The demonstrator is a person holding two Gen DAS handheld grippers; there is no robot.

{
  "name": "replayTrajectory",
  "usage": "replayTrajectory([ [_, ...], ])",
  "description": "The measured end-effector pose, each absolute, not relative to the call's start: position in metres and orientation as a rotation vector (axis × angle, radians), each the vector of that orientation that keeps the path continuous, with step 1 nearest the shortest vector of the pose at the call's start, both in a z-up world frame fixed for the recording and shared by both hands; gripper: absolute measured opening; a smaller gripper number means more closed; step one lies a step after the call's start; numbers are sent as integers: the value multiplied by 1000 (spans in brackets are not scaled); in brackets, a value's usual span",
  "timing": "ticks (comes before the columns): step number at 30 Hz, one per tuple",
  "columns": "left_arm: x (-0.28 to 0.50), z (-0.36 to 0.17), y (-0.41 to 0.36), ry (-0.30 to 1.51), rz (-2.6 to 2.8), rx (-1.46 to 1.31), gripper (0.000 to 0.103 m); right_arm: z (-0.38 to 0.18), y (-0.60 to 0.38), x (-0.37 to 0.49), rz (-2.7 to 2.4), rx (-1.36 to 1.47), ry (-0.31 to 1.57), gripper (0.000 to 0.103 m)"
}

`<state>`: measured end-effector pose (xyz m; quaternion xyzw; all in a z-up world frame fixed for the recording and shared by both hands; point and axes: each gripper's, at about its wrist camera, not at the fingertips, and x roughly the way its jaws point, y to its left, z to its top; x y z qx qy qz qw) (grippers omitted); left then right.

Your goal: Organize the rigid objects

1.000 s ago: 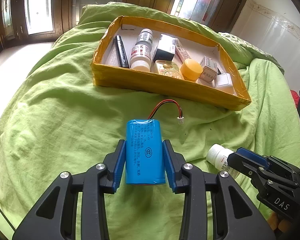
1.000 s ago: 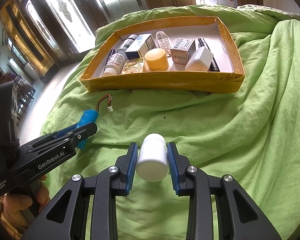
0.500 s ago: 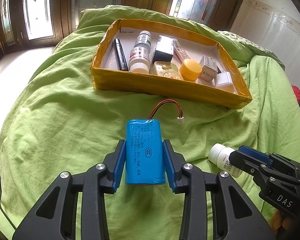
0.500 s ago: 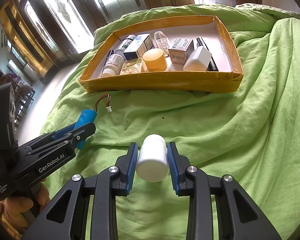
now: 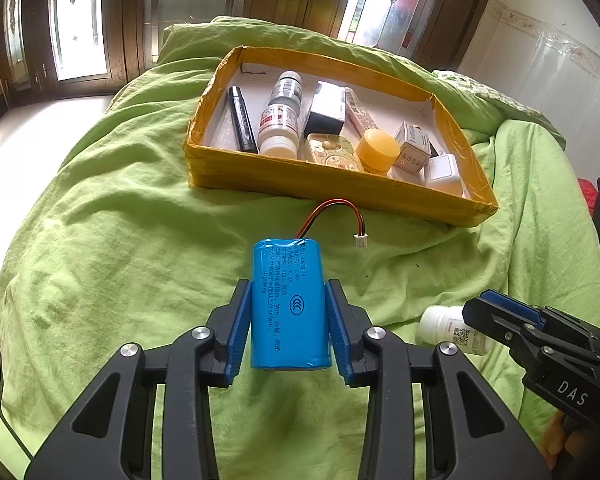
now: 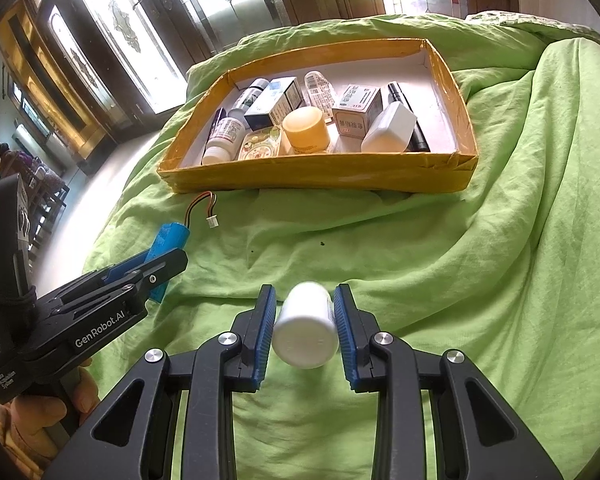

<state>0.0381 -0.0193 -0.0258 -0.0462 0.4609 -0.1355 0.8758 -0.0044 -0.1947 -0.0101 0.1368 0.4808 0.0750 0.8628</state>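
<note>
A blue cylindrical battery pack (image 5: 290,304) with a red-and-black lead and a white plug sits between the blue pads of my left gripper (image 5: 289,286), which is shut on it just above the green bedspread. From the right wrist view the same pack (image 6: 171,240) pokes out of the left gripper (image 6: 156,264). My right gripper (image 6: 305,292) is shut on a white pill bottle (image 6: 305,324), bottom end toward the camera. In the left wrist view that bottle (image 5: 440,322) shows its label beside the right gripper (image 5: 484,308). A yellow cardboard box (image 5: 300,184) lies beyond both.
The box (image 6: 320,172) holds several items: white bottles, small cartons, a yellow-lidded jar (image 6: 305,130), a tin and a black pen. The rumpled green bedspread (image 6: 480,280) covers the bed. Windows and wooden doors stand behind. A hand (image 6: 40,412) holds the left gripper's handle.
</note>
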Motion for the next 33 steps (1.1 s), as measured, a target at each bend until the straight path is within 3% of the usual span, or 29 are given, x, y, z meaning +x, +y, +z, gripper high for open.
replayTrajectory([
  [2, 37, -21, -16, 951, -290, -117, 34, -6, -197, -5, 153, 290, 997, 25],
  [4, 36, -14, -15, 933, -295, -126, 34, -2, -200, -4, 163, 307, 992, 1],
  [11, 41, -6, -10, 921, -300, -143, 34, 7, -224, 6, 197, 397, 1002, 1],
  [12, 41, -6, -9, 924, -300, -148, 34, 6, -229, 8, 228, 423, 1032, 5],
  [13, 41, -7, -8, 926, -301, -151, 34, 4, -231, 11, 265, 432, 1080, 25],
  [15, 41, -9, -8, 928, -303, -155, 34, -4, -233, 14, 303, 444, 1223, 54],
  [18, 41, -11, -9, 933, -312, -162, 34, -13, -243, 9, 269, 521, 1304, 54],
  [21, 41, -12, -11, 936, -317, -155, 34, -19, -233, 13, 255, 406, 1317, 54],
  [24, 41, -12, -11, 940, -320, -156, 34, -31, -215, 21, 301, 367, 1344, 34],
  [26, 41, -11, -11, 939, -323, -161, 34, -44, -198, 24, 302, 299, 1392, 31],
  [29, 42, -5, -10, 934, -330, -173, 34, -59, -184, 24, 279, 230, 1425, 30],
  [33, 49, 9, -10, 916, -347, -186, 34, -37, -188, 23, 294, 277, 1343, 30],
])
